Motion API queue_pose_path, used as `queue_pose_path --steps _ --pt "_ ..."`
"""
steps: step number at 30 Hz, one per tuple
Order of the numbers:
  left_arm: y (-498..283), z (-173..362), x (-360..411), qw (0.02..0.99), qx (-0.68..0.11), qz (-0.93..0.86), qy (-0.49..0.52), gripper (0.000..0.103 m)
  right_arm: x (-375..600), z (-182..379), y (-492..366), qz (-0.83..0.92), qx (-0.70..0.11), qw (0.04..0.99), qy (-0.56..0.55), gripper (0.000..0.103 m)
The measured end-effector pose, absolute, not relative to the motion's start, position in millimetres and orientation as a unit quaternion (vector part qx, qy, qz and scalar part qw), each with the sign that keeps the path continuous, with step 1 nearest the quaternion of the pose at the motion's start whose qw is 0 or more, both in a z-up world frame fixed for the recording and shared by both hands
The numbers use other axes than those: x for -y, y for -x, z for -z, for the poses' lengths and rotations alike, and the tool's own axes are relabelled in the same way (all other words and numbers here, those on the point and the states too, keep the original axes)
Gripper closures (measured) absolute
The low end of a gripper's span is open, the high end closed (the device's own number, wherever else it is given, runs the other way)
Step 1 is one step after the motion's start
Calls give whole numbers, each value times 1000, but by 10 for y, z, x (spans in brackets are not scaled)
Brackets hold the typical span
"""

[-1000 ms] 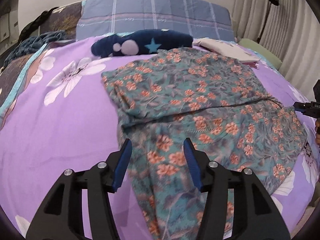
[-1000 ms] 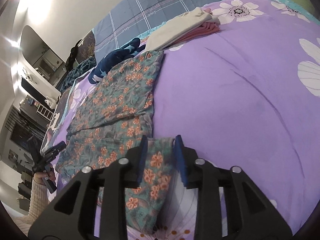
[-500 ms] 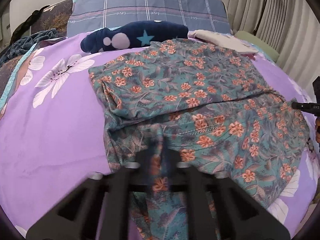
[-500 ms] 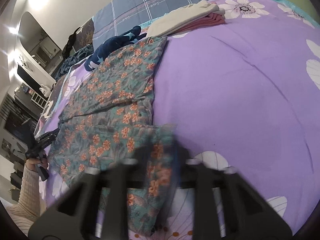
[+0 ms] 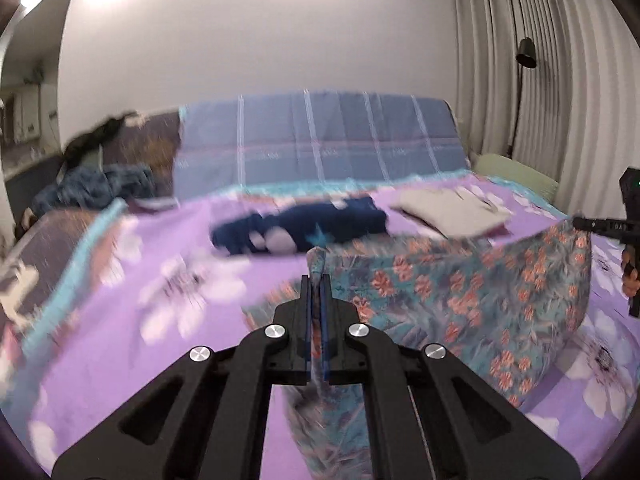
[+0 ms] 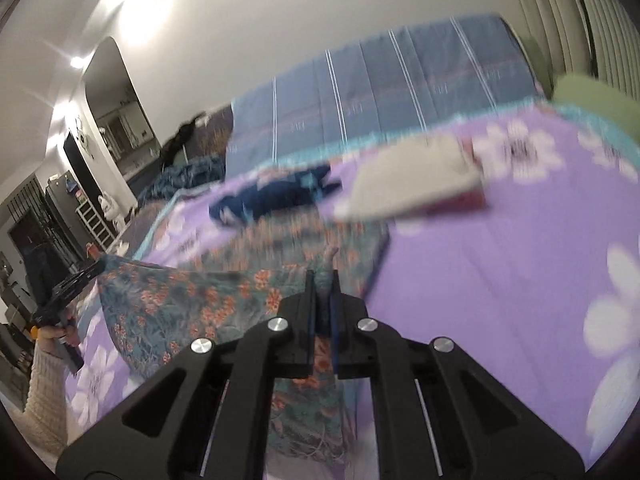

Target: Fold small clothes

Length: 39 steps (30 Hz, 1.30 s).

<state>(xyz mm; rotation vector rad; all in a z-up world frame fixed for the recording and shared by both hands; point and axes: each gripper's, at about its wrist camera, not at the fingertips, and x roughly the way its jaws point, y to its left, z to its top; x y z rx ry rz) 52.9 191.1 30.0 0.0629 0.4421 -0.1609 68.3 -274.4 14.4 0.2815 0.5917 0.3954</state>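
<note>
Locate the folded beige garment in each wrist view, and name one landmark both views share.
Left wrist view: the folded beige garment lies right of centre on the purple bedspread, to the right of the navy star-print item.
Right wrist view: the garment lies above centre, again to the right of the navy item.
Shared landmark: the blue plaid pillow behind both.

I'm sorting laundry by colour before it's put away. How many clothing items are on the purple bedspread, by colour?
Teal floral garment, pinched at two corners by the left gripper and right gripper: 1
Navy garment with star: 1
Cream folded garment: 1
Pink folded garment beneath the cream one: 1
Total: 4
</note>
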Motion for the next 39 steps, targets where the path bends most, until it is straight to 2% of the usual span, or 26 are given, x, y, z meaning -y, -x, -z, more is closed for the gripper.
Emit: queue_pose_path --steps 4,9,17,21,22,24,26,28,30,39 --pt "-917 -448 -2003 975 -215 51 -36 100 2631 -369 -1174 -187 -274 934 -132 98" --pt "-1491 -286 -2072 969 -242 29 -32 100 2429 -326 -1932 -170 -296 932 -120 98" --pt "-2577 458 -2061 944 -326 1 -50 99 2194 393 -3044 -117 -376 911 -122 97" --pt "-2756 955 -2076 921 -381 -17 -74 94 2182 791 -3248 -81 -417 898 -113 88" --pt "-2720 1005 -2092 920 -385 -17 -74 90 2215 825 -3222 -84 -418 896 -121 86" --pt "-2552 1016 -2164 923 -378 -10 -66 74 2323 841 -3082 -96 -419 893 -137 82" --pt "-2256 894 -2266 934 -356 -4 -43 65 2462 785 -2837 -104 -415 893 -140 81" --pt "-1995 786 -2318 941 -339 2 -21 61 2583 717 -2557 -112 -410 894 -144 79" --pt "-1599 681 -2372 946 -324 11 1 47 2727 670 -2169 -117 -405 894 -154 75" --pt "-244 686 -2167 942 -330 40 42 45 2771 781 -735 -145 -416 878 -188 68"
